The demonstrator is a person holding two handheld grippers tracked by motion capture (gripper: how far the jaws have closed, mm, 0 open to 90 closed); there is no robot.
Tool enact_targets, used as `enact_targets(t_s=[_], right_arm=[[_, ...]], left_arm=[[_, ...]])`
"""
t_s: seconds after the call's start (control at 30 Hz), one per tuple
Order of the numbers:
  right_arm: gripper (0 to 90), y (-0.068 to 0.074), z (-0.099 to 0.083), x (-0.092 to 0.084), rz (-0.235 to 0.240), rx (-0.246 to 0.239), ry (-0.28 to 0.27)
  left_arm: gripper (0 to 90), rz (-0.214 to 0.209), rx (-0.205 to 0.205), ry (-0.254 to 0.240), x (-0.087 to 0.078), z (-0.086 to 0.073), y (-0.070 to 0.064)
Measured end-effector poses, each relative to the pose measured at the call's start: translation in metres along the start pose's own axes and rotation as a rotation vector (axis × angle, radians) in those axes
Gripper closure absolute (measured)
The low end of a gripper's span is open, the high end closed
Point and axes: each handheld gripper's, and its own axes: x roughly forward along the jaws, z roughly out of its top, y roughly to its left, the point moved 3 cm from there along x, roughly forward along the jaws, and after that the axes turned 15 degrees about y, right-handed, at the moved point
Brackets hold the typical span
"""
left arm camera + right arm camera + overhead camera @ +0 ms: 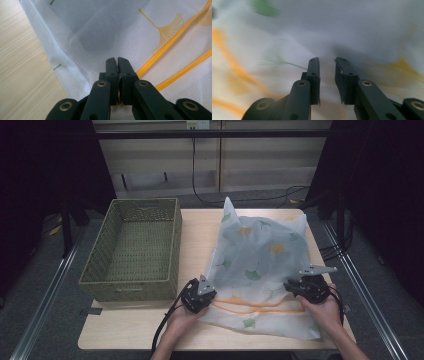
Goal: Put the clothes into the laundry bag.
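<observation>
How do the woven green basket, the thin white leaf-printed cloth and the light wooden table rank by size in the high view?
1. Light wooden table.
2. Thin white leaf-printed cloth.
3. Woven green basket, which looks close to the cloth, so these two are unsure.

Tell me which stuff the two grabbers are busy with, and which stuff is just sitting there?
Busy with:
- thin white cloth with green and yellow leaf prints and orange stripes
- left gripper, shut on its edge
- right gripper, open over it

Just sitting there:
- green woven basket
- pale wooden table
</observation>
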Motion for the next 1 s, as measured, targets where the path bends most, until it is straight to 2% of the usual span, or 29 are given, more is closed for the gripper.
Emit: enact_targets(t_s=[0.03, 0.07, 0.13, 0.2, 0.23, 0.27, 0.3, 0.33, 0.4, 0.47, 0.57, 0.63, 0.7, 0.73, 0.77, 0.83, 0.97, 1.0], right_arm=[[71.9, -0.004, 0.001, 0.006, 0.008, 0.012, 0.021], [71.8, -0.007, 0.003, 0.011, 0.000, -0.002, 0.028], [71.4, -0.008, 0.008, 0.020, -0.016, -0.013, 0.046], [71.1, -0.006, 0.015, 0.028, -0.029, -0.036, 0.059], [71.0, -0.005, 0.018, 0.032, -0.030, -0.043, 0.064], [70.7, -0.004, 0.022, 0.035, -0.031, -0.053, 0.058], [70.2, -0.004, 0.026, 0.037, -0.035, -0.062, 0.053], [70.1, -0.004, 0.029, 0.039, -0.030, -0.063, 0.053], [70.0, -0.005, 0.037, 0.045, -0.028, -0.070, 0.045], [69.8, -0.006, 0.045, 0.050, -0.025, -0.071, 0.033], [69.5, -0.006, 0.056, 0.058, -0.032, -0.086, 0.022], [68.7, -0.006, 0.065, 0.064, -0.021, -0.087, 0.013], [67.7, -0.006, 0.071, 0.068, -0.008, -0.080, 0.011], [66.5, -0.007, 0.073, 0.069, -0.004, -0.087, 0.004], [64.7, -0.006, 0.073, 0.069, 0.006, -0.078, 0.004], [63.9, -0.004, 0.070, 0.067, 0.009, -0.083, 0.011], [63.9, -0.003, 0.058, 0.059, 0.030, -0.086, 0.021], [63.7, -0.001, 0.054, 0.056, 0.043, -0.084, 0.028]], left_arm=[[87.2, -0.005, -0.016, 0.000, -0.002, -0.003, 0.000], [87.0, -0.016, -0.026, 0.001, -0.003, -0.005, 0.000], [86.9, -0.016, -0.044, -0.032, -0.004, -0.009, -0.003], [85.3, -0.012, -0.038, -0.026, -0.006, -0.011, -0.005], [83.9, -0.006, -0.028, -0.006, -0.008, -0.012, -0.005], [82.2, -0.003, -0.044, -0.016, -0.008, -0.012, -0.007], [80.8, -0.003, -0.034, -0.004, -0.009, -0.013, -0.006], [80.6, -0.015, -0.055, -0.023, -0.009, -0.013, -0.007], [78.5, -0.008, -0.056, -0.012, -0.011, -0.016, -0.005], [77.6, -0.025, -0.072, -0.018, -0.011, -0.018, -0.005], [74.3, -0.024, -0.083, -0.031, -0.010, -0.018, -0.004], [69.9, -0.004, -0.089, -0.012, -0.012, -0.019, -0.002], [64.7, -0.011, -0.111, -0.008, -0.011, -0.019, 0.000], [64.1, 0.001, -0.124, -0.019, -0.010, -0.018, 0.002], [63.3, 0.013, -0.118, -0.008, -0.011, -0.019, 0.004], [63.5, -0.001, -0.129, -0.013, -0.009, -0.018, 0.007], [63.4, 0.028, -0.136, -0.020, -0.009, -0.019, 0.012], [63.4, 0.050, -0.139, -0.013, -0.010, -0.019, 0.012]])
